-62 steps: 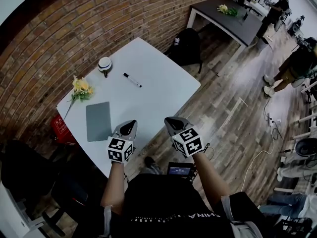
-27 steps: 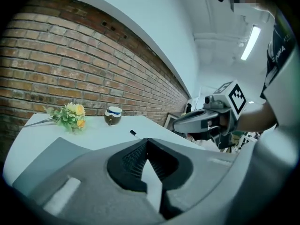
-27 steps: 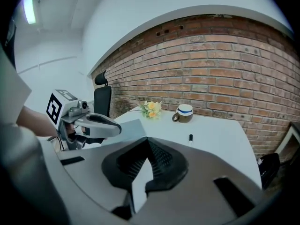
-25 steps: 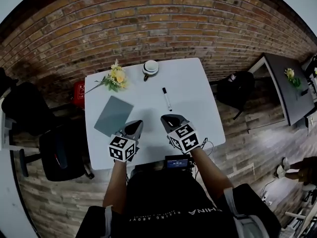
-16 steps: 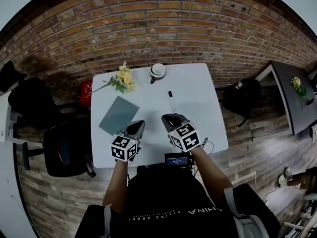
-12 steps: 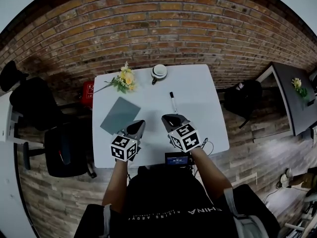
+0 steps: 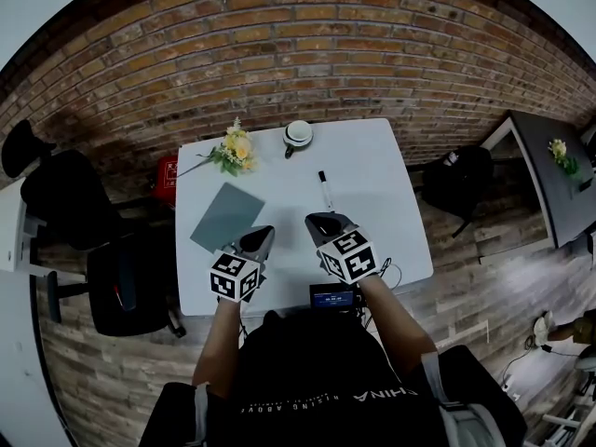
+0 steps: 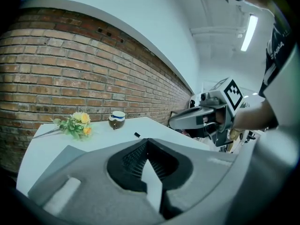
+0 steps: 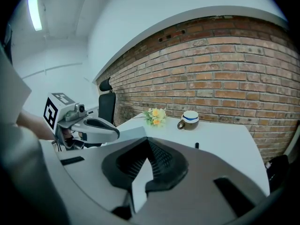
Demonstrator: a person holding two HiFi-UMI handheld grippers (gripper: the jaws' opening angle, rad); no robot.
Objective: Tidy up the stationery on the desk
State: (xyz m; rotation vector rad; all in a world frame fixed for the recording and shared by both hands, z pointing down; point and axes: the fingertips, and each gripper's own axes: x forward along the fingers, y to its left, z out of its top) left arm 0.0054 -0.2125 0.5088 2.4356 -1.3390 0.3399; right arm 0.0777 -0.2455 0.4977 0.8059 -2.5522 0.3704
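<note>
A flat grey pad lies askew on the left half of the white counter, with a sprig of yellow flowers beyond it near the brick wall. The left gripper hangs over the near edge of the counter. Its fingers are pressed together at the tips with nothing between them. The pad sits at about eleven o'clock from those tips, close but apart.

A cup stands at the far edge, at roughly twelve o'clock from the gap between the two grippers. The black pen lies alone on the bare counter, pointing nearly straight away from the person. It is at one o'clock from the left fingers and at twelve o'clock from the right gripper, a little beyond its tips and touching neither.

The right fingers are likewise brought together at the tips and carry nothing. The two grippers hang side by side, near each other.
</note>
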